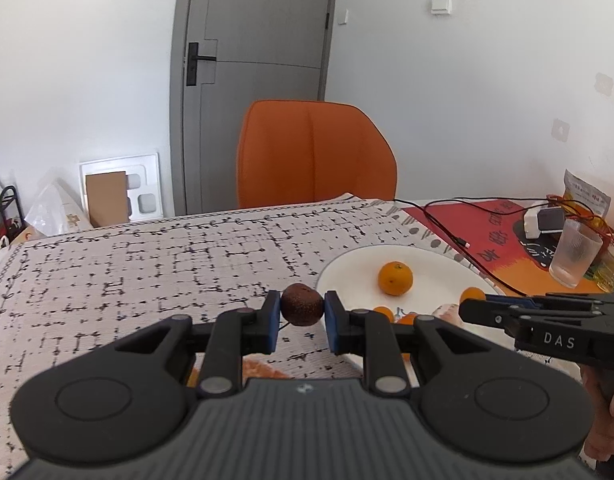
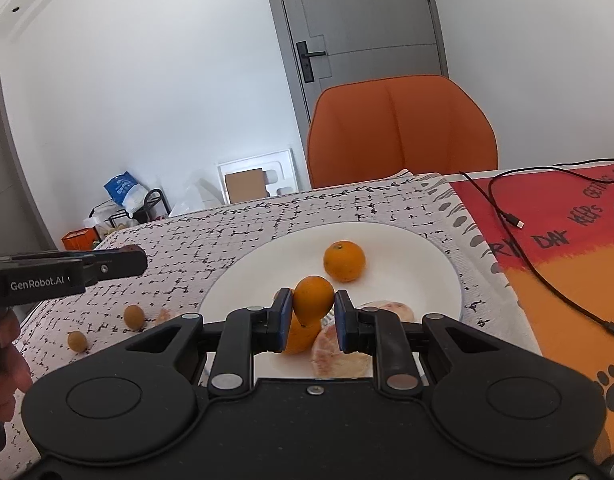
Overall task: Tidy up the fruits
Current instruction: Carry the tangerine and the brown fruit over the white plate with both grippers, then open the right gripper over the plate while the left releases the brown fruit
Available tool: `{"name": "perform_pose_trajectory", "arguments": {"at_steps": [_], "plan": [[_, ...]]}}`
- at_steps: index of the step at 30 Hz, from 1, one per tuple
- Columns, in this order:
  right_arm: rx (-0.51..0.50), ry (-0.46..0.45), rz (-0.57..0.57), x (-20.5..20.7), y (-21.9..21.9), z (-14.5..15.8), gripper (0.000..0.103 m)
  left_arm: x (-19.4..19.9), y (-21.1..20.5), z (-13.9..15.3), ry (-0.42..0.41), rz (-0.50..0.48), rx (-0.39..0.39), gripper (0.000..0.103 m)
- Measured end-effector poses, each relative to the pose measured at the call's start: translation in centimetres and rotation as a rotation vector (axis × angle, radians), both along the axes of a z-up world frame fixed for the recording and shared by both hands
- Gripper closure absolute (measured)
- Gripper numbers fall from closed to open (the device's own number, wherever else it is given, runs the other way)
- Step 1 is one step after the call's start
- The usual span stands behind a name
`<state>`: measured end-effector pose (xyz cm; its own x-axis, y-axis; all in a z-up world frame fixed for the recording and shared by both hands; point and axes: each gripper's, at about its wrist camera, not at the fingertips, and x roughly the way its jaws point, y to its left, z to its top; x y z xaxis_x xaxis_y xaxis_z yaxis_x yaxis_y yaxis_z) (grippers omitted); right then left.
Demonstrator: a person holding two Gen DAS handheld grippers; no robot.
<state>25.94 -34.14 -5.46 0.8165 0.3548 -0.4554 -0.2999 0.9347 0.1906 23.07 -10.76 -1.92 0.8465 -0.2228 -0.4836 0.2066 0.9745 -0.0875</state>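
the patterned cloth left of the white plate is lying open for a claw to pass, while two small brown fruits are sitting near the plate's left rim, a whole orange and peeled segments are crowding the plate, and black cables are trailing across the desk to the right.

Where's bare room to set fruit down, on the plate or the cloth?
Free: the white plate's far half around the whole orange, and the patterned cloth toward the orange chair. Crowded: the plate's near edge with peeled segments, and the cloth by the two small brown fruits.
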Motion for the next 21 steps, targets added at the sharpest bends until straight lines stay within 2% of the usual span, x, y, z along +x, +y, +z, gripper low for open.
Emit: {"name": "perform_pose_trajectory", "arguments": {"at_steps": [15, 21], "plan": [[0.011, 0.013, -0.005, 1.7, -0.8, -0.6, 0.082, 2.7, -3.5, -1.8, 0.05, -0.069, 0.025, 0.081], [0.007, 0.016, 0.001, 2.0, -0.5, -0.7, 0.082, 2.8, -3.9, -1.8, 0.067, -0.08, 0.032, 0.077]]}}
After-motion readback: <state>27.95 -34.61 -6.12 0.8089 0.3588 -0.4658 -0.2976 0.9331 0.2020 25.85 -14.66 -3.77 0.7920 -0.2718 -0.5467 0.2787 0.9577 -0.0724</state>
